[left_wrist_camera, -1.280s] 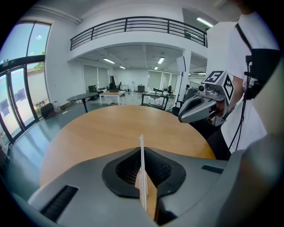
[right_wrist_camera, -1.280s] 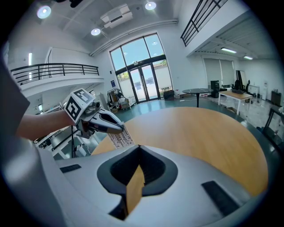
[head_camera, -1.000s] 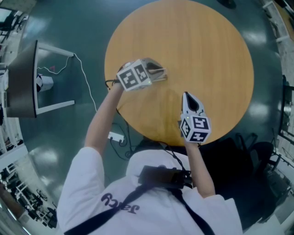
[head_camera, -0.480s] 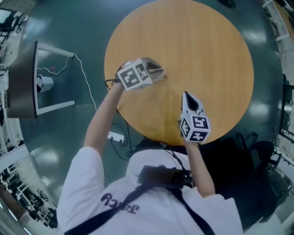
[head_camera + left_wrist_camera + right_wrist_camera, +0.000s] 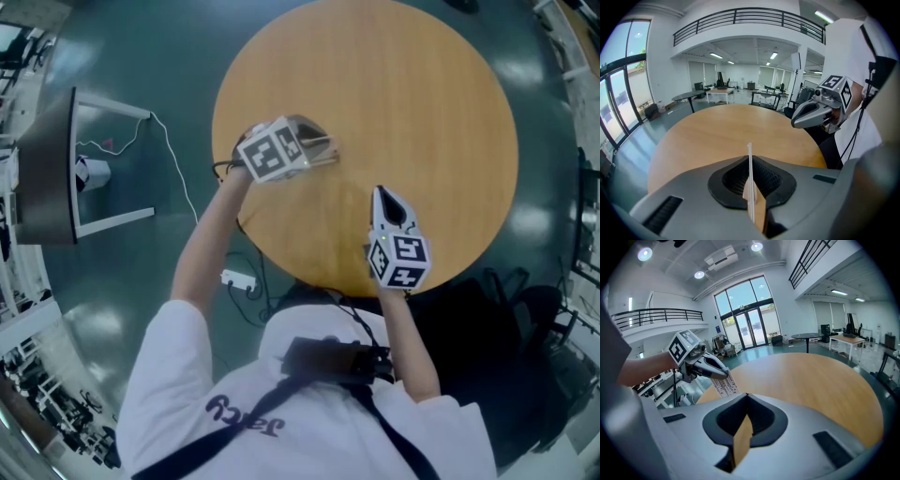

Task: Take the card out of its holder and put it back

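Note:
Over the left part of the round wooden table [image 5: 412, 103], my left gripper [image 5: 328, 150] is shut on a thin white printed card [image 5: 723, 386]. The left gripper view shows that card [image 5: 750, 180] edge-on, upright between the pads, its top just past the tips. I see no separate holder in any view. Near the table's front edge my right gripper [image 5: 381, 195] points away from me; its jaws meet at the tips with nothing between them [image 5: 747, 397]. It appears at the right of the left gripper view [image 5: 800, 121], apart from the card.
The bare tabletop [image 5: 722, 131] stretches ahead of both grippers. On the floor at the left stand a dark monitor on a white frame [image 5: 47, 169], a white cable and a power strip [image 5: 234, 278]. A dark bag or chair base [image 5: 506, 309] lies at the front right.

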`<state>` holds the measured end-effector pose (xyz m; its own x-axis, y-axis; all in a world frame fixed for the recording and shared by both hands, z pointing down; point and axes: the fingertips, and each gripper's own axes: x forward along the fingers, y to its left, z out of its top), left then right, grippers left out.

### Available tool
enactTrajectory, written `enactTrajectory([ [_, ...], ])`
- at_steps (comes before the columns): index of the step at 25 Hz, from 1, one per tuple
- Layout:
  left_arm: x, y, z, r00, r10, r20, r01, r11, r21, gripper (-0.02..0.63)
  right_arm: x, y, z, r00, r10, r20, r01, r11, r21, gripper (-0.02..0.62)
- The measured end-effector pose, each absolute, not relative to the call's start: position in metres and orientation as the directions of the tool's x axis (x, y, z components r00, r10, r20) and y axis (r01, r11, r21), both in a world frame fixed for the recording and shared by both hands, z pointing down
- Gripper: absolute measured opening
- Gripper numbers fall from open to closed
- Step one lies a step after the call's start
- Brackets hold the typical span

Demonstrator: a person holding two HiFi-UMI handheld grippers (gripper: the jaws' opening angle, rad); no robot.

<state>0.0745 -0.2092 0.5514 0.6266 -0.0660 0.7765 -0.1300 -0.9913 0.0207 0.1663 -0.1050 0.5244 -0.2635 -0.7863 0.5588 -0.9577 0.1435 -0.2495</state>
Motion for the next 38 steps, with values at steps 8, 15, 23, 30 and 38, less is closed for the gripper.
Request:
enactTrajectory([
  [8,0.075,-0.208,0.554,0.626,-0.067,0.777,-0.142,-0.989,0.029,0.029,0.162,-0.104,0.526,-0.272,-0.782,0.561,-0.955,0.15,-0.254,0.021],
  [15,0.076,-0.209,0.555,0.63,-0.066,0.774,-0.161,-0.986,0.046,0.029,0.158,-0.106,0.525,-0.277,-0.781,0.56,-0.953,0.151,-0.261,0.021],
  [23,0.075,-0.209,0.557,0.616,-0.063,0.785,-0.179,-0.982,0.062,0.029,0.162,-0.106,0.528,-0.275,-0.78,0.562,-0.953,0.146,-0.264,0.021],
  [30,0.076,-0.209,0.561,0.583,-0.05,0.811,-0.167,-0.984,0.059,0.029,0.161,-0.107,0.528,-0.275,-0.779,0.563,-0.953,0.143,-0.268,0.021],
  [38,0.08,-0.204,0.58,0.565,-0.052,0.823,-0.162,-0.986,0.049,0.029,0.165,-0.103,0.531,-0.268,-0.776,0.571,-0.953,0.129,-0.273,0.021],
])
